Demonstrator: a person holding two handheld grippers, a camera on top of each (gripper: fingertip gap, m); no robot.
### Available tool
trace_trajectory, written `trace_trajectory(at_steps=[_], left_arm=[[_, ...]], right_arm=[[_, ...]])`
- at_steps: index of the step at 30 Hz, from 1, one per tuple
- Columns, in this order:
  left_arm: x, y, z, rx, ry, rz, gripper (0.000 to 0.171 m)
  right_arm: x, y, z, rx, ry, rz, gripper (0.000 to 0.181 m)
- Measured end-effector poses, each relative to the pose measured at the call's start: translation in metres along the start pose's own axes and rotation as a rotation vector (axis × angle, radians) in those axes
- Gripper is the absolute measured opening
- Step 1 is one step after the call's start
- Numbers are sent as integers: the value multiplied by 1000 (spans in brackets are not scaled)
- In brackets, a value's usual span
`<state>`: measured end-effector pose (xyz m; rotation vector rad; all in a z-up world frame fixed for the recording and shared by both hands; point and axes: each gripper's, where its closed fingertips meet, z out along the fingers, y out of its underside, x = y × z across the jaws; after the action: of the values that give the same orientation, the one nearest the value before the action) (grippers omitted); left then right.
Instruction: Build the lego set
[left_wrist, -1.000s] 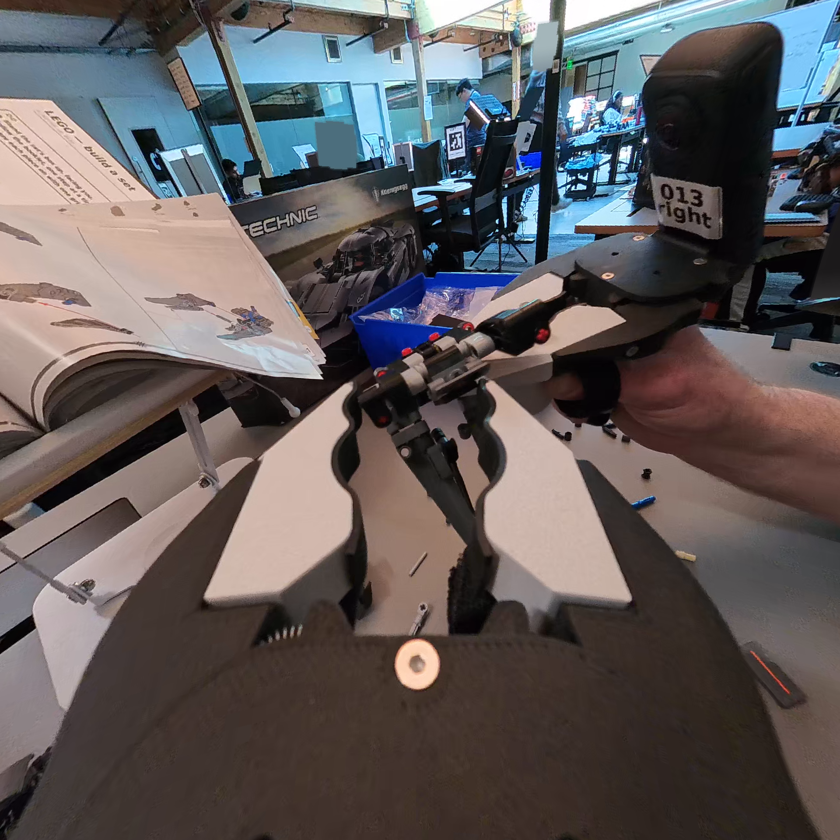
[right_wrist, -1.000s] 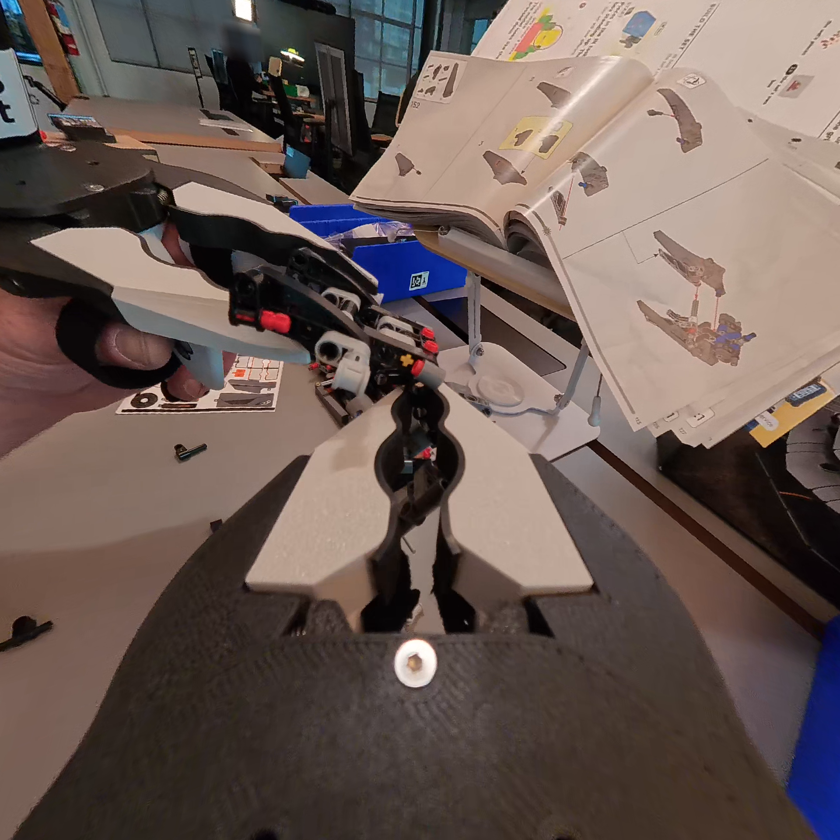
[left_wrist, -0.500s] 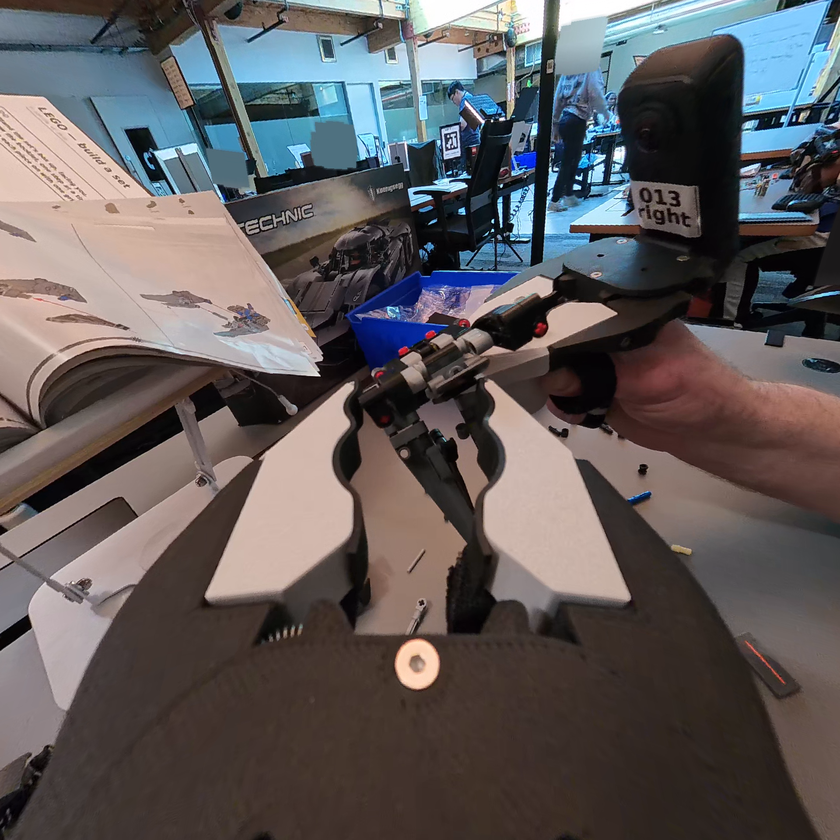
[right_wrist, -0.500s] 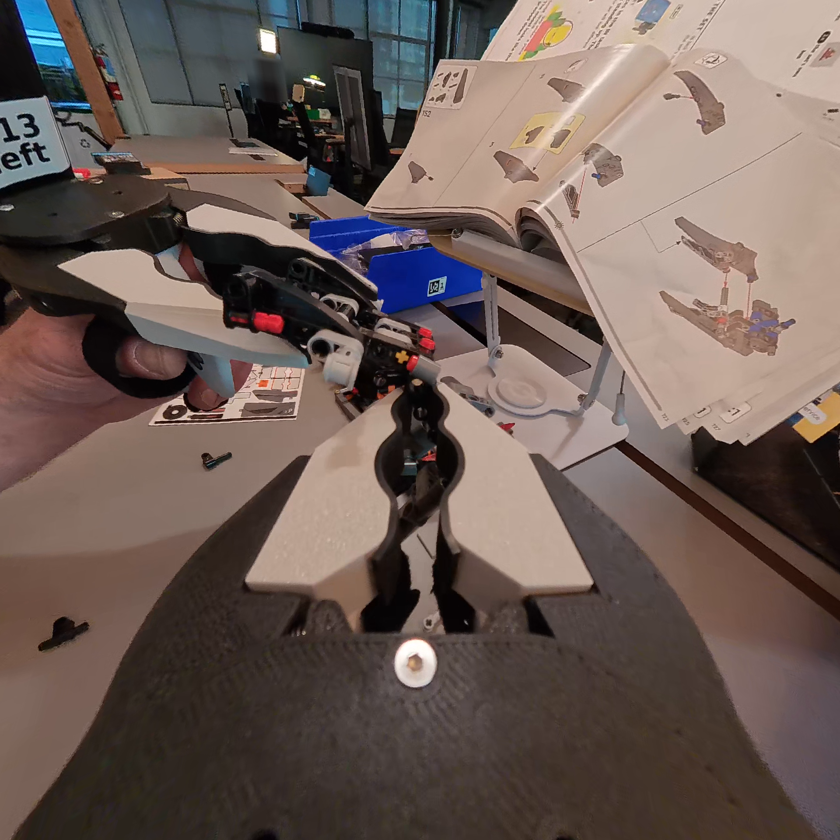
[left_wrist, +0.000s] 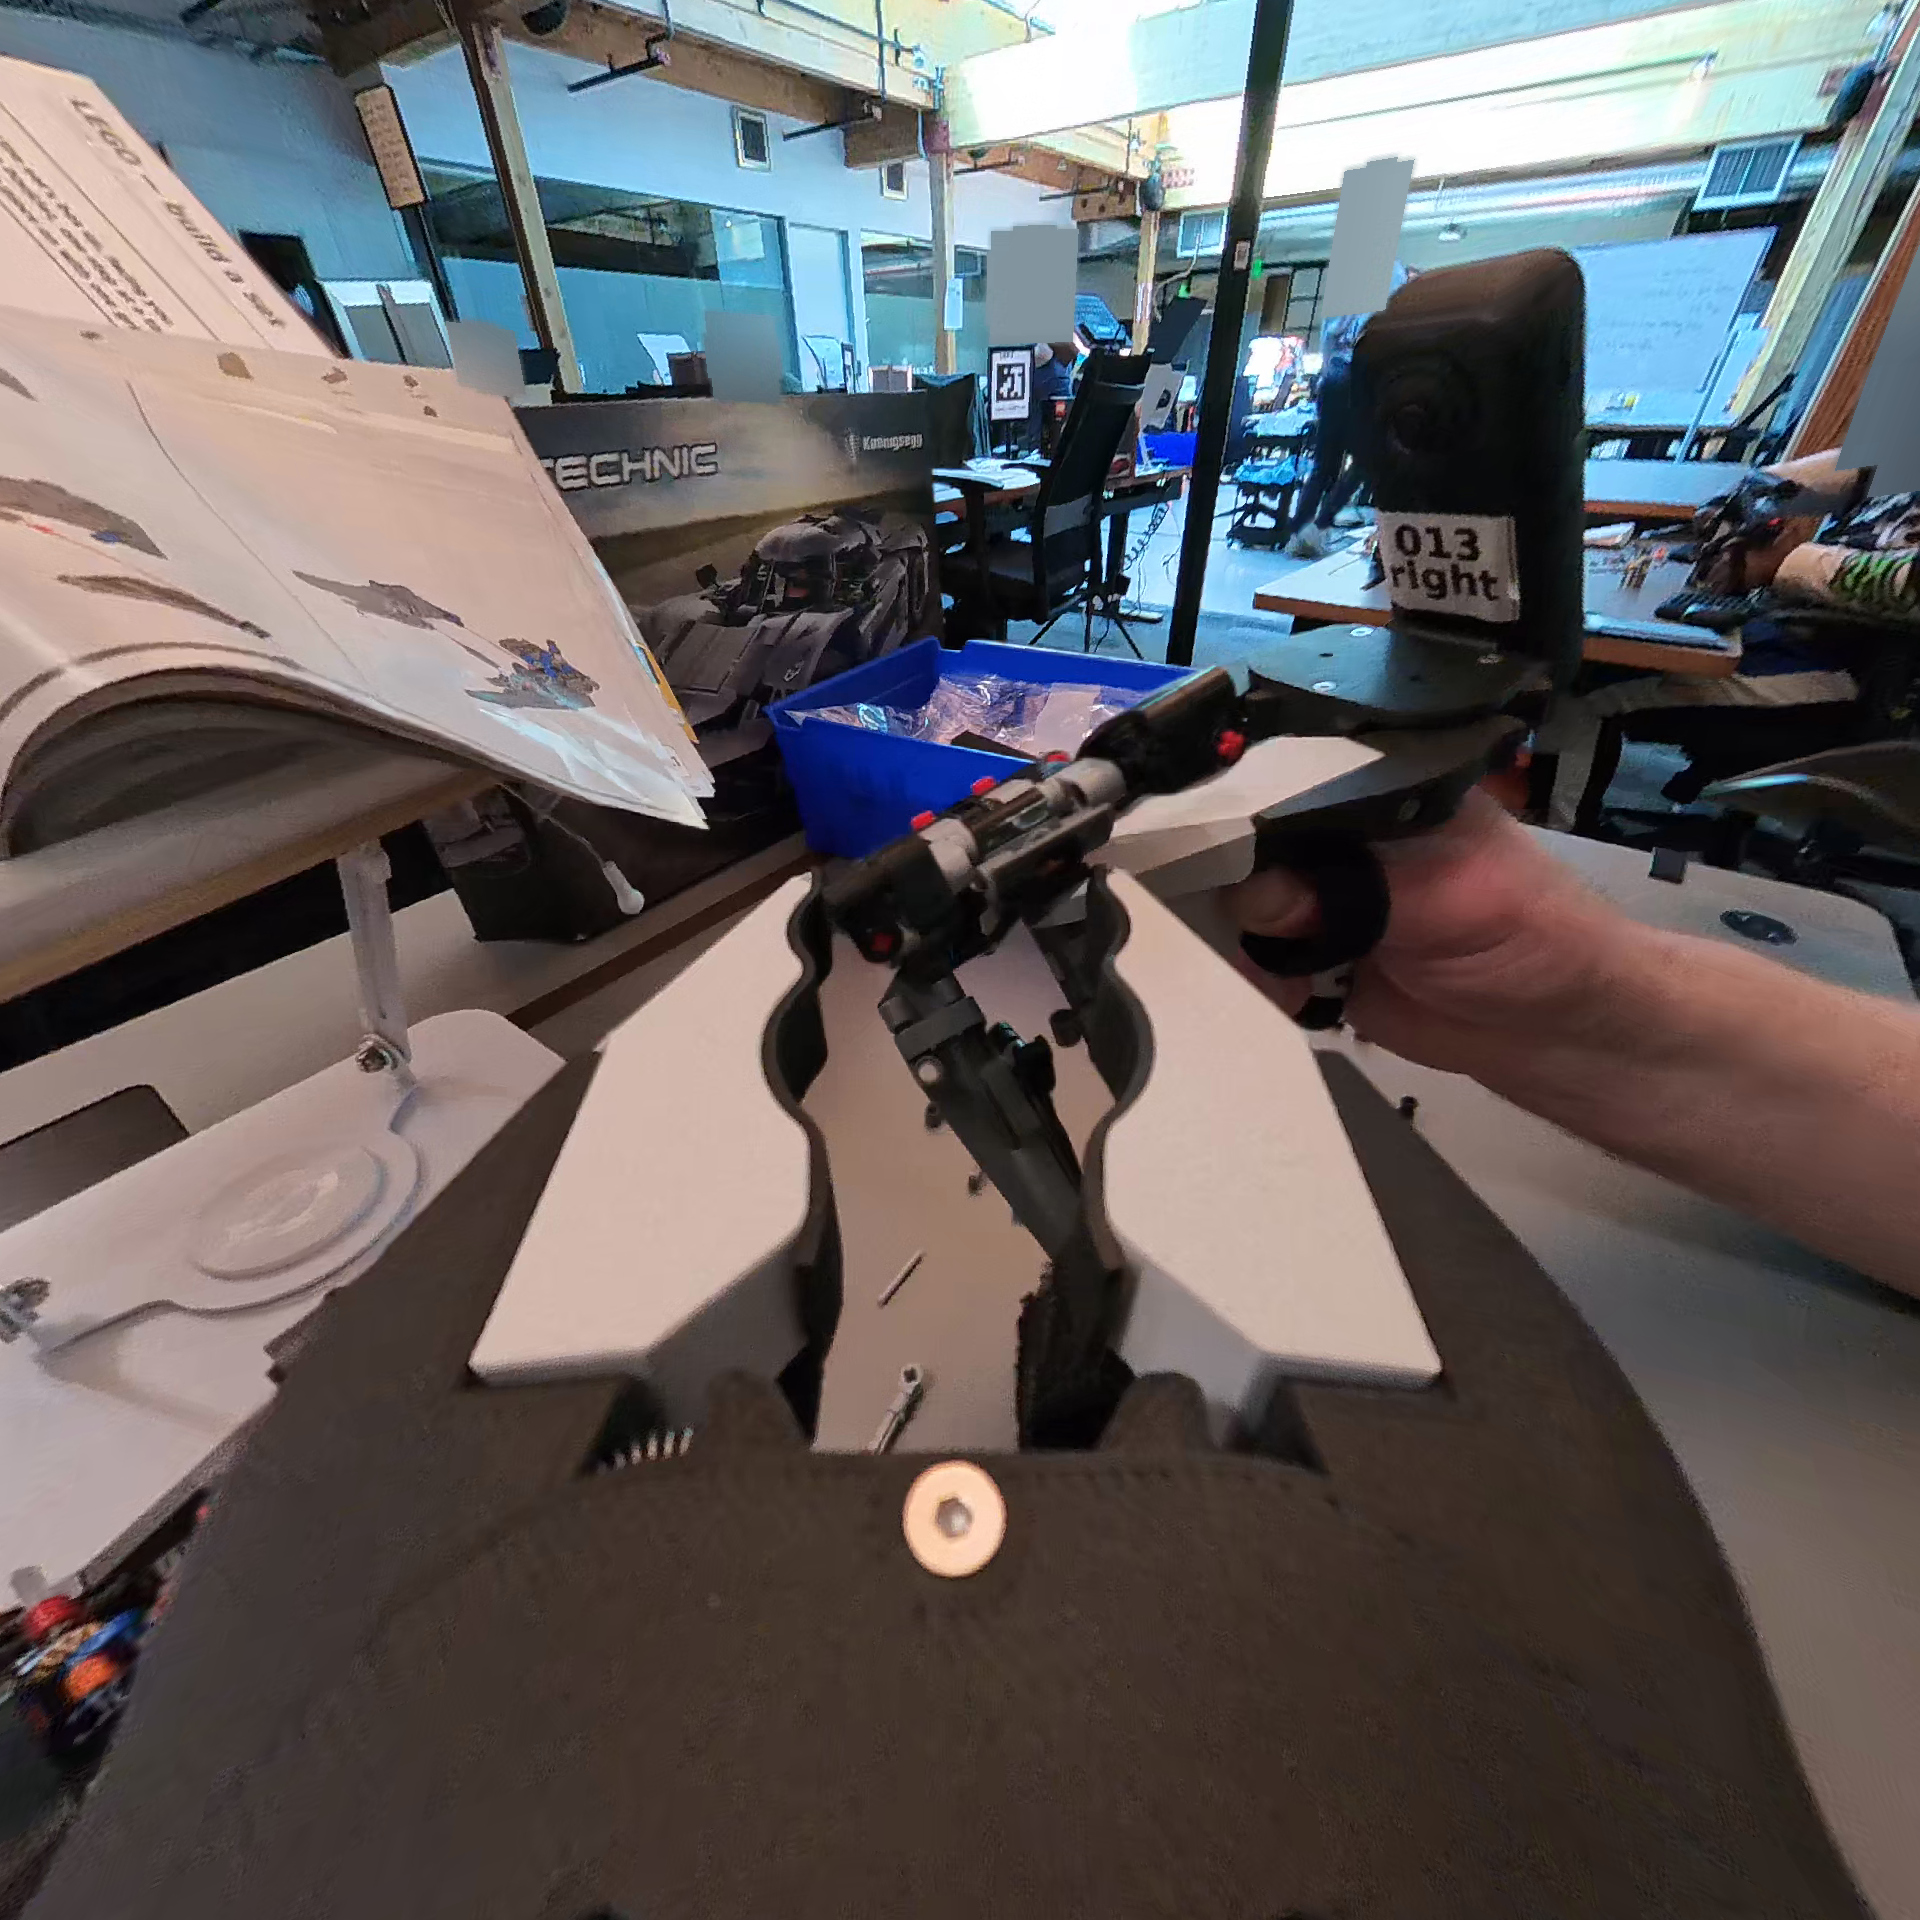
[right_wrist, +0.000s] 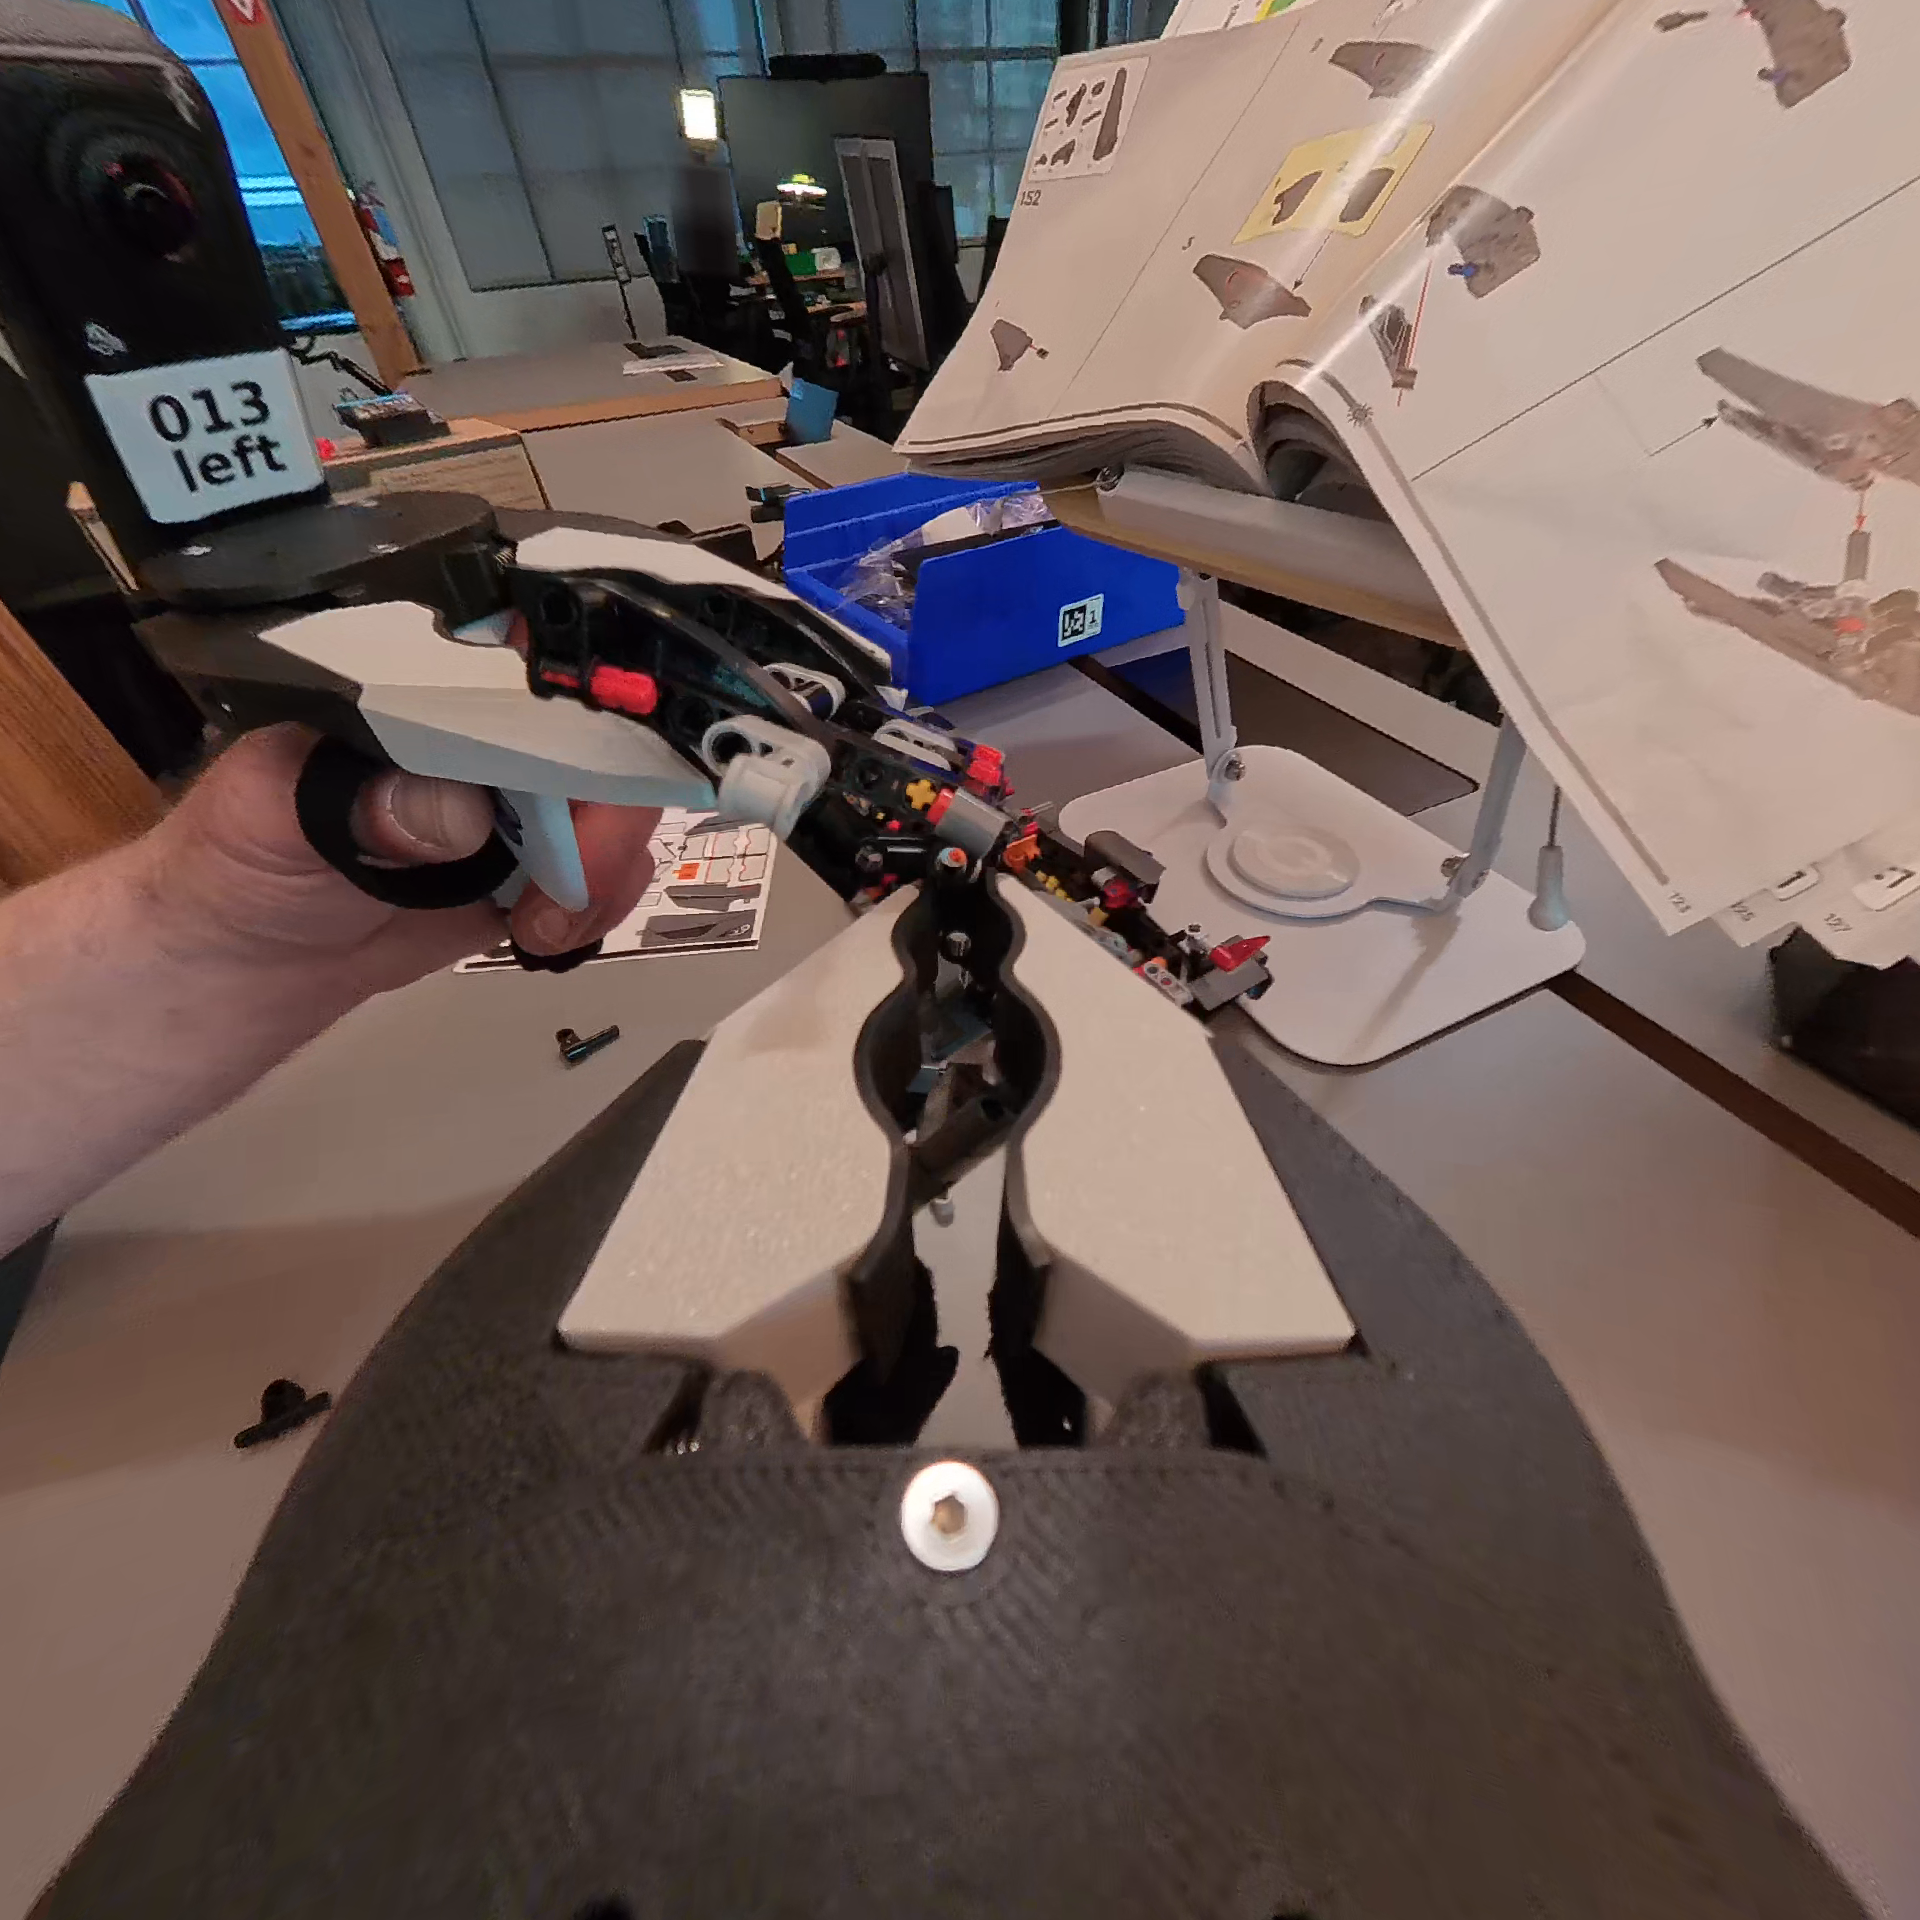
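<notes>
A black Technic lego assembly (left_wrist: 987, 831) with red pins and light grey connectors hangs in the air above the grey table (right_wrist: 312, 1195). My left gripper (left_wrist: 956, 914) holds one dark end of it, which lies against its right finger. My right gripper (right_wrist: 956, 899) is nearly closed on a dark strut of the same assembly (right_wrist: 675, 665). Each gripper shows in the other's view, the right one (left_wrist: 1143, 790) and the left one (right_wrist: 800, 727), held by a hand. The joint between the two held parts is partly hidden by the fingers.
An open instruction book (right_wrist: 1558, 364) rests on a white stand (right_wrist: 1403, 956). A second dark lego build (right_wrist: 1143, 914) lies by the stand base. A blue bin (left_wrist: 883, 769) with bags and the set's box (left_wrist: 748, 540) stand behind. A sticker sheet (right_wrist: 707, 894) and loose black pins (right_wrist: 587, 1042) lie on the table. The left gripper's tips are roughly 4 centimeters from the right gripper's.
Both grippers have kept their hold. The assembly and the grippers have shifted and tilted slightly, and the second build by the stand base has come into the right wrist view.
</notes>
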<state>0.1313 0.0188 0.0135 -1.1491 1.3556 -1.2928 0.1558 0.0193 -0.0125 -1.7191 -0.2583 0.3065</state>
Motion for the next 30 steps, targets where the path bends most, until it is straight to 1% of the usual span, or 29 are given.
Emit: trace_trajectory(at_steps=[9, 19, 30], left_arm=[[-7, 4, 2, 56, 30, -145, 47], [-10, 6, 4, 81, 42, -207, 47], [-12, 5, 4, 110, 56, -258, 47]], right_arm=[[-1, 6, 3, 9, -97, 149, 4], [-1, 8, 4, 14, -151, 234, 5], [-2, 7, 3, 30, -183, 275, 4]])
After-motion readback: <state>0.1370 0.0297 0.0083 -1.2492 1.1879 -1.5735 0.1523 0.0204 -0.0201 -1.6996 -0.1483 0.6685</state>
